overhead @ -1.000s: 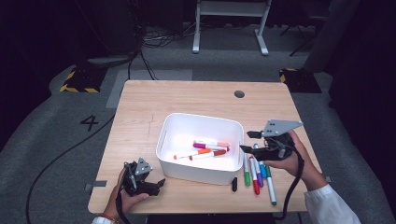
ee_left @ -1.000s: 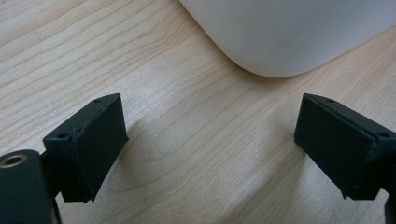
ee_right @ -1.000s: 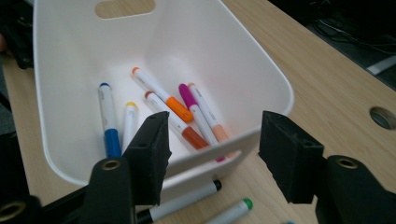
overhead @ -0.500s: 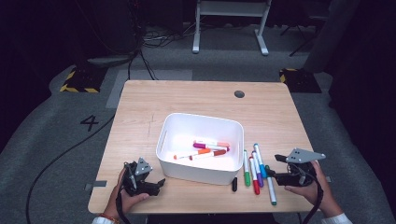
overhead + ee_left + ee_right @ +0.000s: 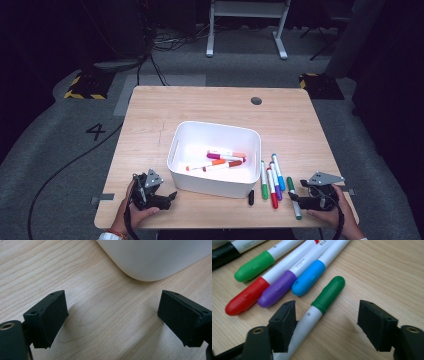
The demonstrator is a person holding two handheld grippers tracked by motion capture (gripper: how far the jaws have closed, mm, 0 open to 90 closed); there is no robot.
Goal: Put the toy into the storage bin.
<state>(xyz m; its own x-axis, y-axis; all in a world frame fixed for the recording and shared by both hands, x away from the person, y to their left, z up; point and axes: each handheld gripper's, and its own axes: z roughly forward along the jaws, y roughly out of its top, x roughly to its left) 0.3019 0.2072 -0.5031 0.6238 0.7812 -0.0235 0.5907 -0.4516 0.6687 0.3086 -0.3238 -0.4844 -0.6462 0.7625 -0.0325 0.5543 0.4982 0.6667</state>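
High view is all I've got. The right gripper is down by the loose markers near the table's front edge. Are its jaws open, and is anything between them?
Observer: They're open. In the right gripper view, the right gripper has its jaws spread on either side of the dark green-capped marker, which lies on the table.
Operator: Which marker is its nearest neighbour?
Observer: The blue-capped marker, with its cap tip just apart from the green cap.
Operator: And the left gripper?
Observer: The left gripper is open too. There is only bare wood between its jaws, and the white bin has its rounded corner just ahead.
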